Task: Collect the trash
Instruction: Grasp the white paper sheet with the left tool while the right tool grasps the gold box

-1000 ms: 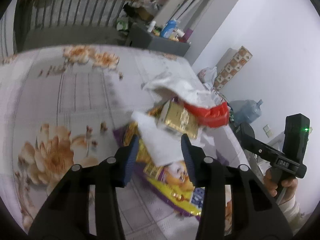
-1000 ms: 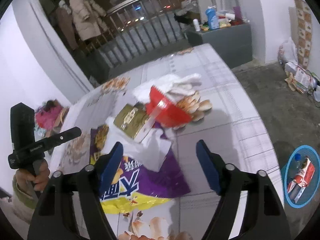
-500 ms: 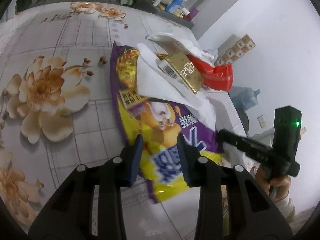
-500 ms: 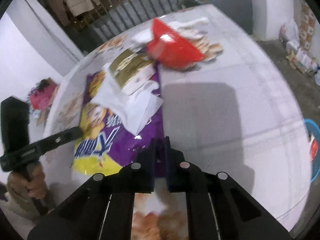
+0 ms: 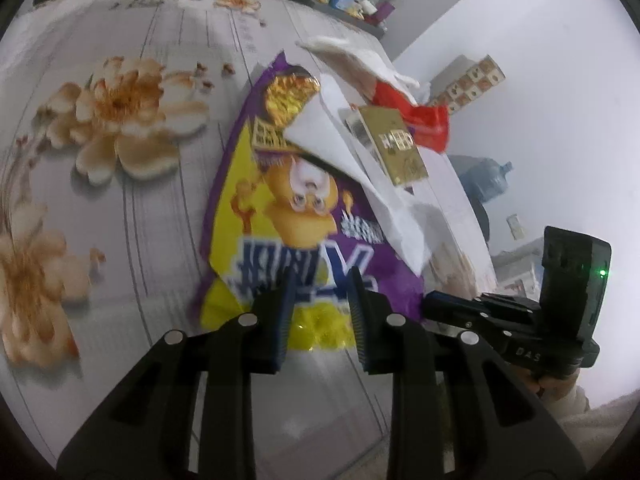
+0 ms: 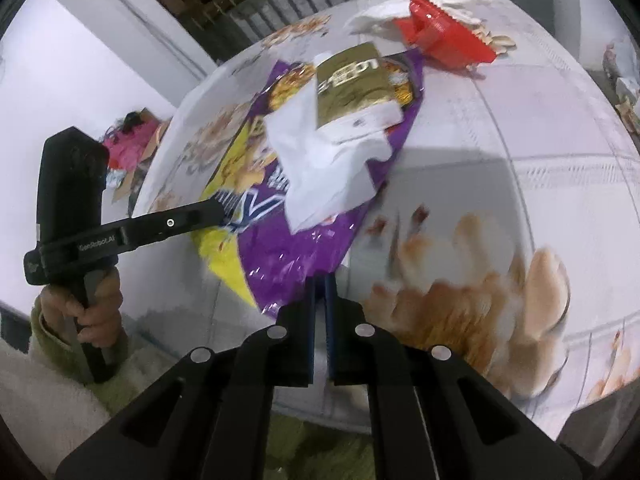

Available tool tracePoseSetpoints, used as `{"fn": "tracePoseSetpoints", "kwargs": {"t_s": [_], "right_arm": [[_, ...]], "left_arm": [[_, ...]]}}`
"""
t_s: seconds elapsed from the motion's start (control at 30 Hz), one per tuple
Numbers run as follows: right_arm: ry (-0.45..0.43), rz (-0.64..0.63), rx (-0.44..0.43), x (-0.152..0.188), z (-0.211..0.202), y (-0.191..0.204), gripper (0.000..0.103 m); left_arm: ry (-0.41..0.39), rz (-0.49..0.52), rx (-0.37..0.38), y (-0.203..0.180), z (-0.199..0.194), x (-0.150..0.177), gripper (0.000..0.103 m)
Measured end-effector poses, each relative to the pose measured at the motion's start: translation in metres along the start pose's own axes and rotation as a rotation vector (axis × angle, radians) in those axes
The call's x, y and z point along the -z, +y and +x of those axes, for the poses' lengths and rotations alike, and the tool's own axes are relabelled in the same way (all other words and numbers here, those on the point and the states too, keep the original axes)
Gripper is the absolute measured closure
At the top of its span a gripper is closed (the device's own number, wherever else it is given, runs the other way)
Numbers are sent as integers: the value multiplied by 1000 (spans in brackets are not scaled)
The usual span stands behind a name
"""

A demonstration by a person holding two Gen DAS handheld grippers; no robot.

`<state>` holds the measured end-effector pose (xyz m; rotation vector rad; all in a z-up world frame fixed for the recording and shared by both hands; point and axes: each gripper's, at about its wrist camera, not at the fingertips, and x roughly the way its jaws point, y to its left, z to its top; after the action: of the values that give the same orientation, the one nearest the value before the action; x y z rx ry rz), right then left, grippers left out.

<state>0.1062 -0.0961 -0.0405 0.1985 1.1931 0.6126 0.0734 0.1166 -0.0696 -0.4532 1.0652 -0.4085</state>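
Tongs (image 5: 320,280) over floral tablecloth (image 5: 120,128)

Bare flowered tabletop (image 5: 120,208) lies open left of the snack bag (image 5: 280,216); tissue (image 5: 360,168), gold box (image 5: 394,148) crowd its far end.

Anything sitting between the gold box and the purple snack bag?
Yes: white paper lies under the gold box, on the purple snack bag. Right wrist view shows it.

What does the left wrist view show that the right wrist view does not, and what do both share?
Only the left wrist view shows the blue water jug by the wall. Only the right wrist view shows the pink heap on the floor and the shut right gripper at the bag's edge. Both show the purple snack bag on the flowered table, with white paper, a gold box and a red bowl.
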Motion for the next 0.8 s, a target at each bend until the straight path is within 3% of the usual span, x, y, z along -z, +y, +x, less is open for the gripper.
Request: {"fn": "tracePoseSetpoints", "kwargs": {"t_s": [0.23, 0.43, 0.53, 0.6, 0.67, 0.8], "right_arm": [[-11, -28, 33, 15, -13, 5, 98], [-172, -67, 82, -15, -48, 3, 97], [-221, -91, 111, -39, -48, 5, 97], [-242, -110, 124, -53, -44, 6, 87], [-258, -118, 121, -67, -36, 5, 60], [-242, -139, 131, -86, -11, 4, 56]], "left_arm": [[7, 27, -5, -14, -3, 9, 78], [-60, 21, 22, -16, -11, -18, 76], [-55, -42, 37, -9, 0, -34, 71], [-44, -105, 50, -2, 11, -45, 71], [-38, -145, 75, 5, 17, -48, 71], [-30, -198, 115, 9, 28, -54, 71]]}}
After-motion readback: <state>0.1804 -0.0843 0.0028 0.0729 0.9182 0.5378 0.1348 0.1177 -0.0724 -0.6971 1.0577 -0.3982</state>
